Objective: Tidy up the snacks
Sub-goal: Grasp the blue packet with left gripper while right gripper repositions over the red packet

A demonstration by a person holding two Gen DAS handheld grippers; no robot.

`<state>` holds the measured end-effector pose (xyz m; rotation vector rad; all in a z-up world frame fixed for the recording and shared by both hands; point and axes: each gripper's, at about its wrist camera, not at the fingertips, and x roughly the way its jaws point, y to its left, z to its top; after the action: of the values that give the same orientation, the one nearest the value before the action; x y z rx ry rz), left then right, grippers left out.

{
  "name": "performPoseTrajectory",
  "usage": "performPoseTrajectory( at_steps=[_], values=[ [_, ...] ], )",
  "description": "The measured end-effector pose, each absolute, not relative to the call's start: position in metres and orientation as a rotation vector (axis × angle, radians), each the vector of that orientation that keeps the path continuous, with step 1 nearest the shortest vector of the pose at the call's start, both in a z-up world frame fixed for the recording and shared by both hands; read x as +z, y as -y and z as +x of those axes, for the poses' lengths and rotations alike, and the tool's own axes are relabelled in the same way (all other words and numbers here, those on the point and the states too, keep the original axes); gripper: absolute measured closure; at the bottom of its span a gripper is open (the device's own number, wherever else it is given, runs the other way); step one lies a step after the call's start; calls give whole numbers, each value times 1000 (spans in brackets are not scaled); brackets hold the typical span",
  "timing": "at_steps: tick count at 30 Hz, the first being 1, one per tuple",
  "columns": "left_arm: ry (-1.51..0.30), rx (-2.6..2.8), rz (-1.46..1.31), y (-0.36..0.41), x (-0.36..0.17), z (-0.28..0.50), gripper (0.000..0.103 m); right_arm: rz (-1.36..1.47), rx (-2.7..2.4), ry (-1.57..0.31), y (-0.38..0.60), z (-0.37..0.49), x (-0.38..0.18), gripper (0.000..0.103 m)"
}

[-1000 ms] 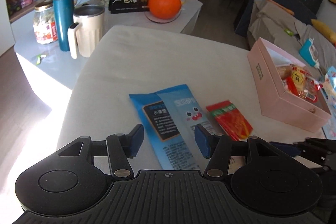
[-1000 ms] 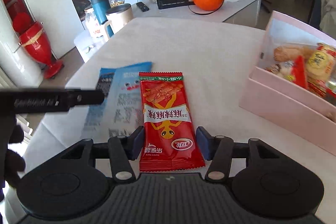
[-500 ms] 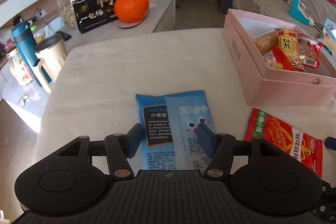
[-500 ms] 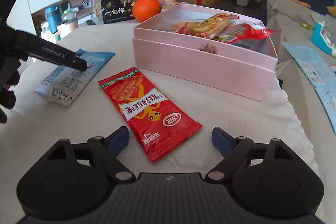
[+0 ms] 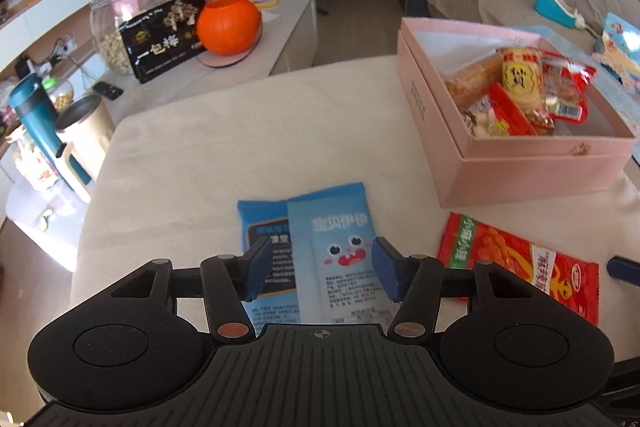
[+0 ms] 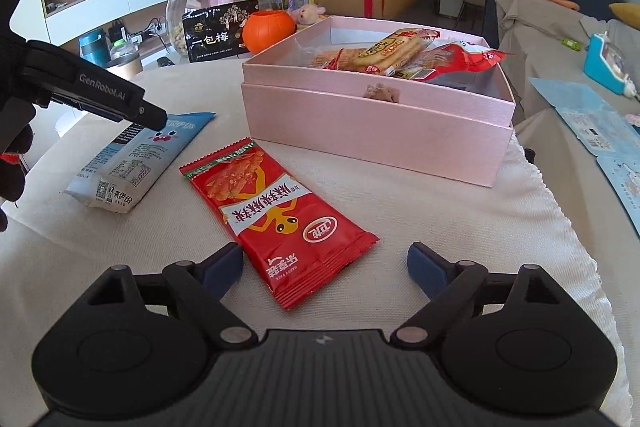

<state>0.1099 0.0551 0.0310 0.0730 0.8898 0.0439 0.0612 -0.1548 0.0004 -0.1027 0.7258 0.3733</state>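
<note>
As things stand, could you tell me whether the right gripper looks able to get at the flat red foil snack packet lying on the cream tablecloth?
Probably yes. The right gripper is open, and the red foil snack packet lies flat just ahead, its near end between the fingers, with nothing on top. The pink box sits beyond it.

Daylight floods in low from the left, glare whitening the floor, fisheye edges bending, both views fairly sharp.
</note>
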Motion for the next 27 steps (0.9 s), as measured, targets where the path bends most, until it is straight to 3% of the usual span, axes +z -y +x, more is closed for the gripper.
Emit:
performPoseTrajectory(
  at_steps=[5,8,14,27],
  values=[
    [-908,21,159,-36,18,110,24,-104,371,-725,154,61,0,13],
    [-917,0,154,-37,17,111,21,-106,371,-726,153,61,0,13],
    [-888,16,125,-55,22,112,28,-106,371,-726,153,61,0,13],
    [-884,124,50,-101,25,124,28,-115,371,-728,151,60,-1,11]
  ],
)
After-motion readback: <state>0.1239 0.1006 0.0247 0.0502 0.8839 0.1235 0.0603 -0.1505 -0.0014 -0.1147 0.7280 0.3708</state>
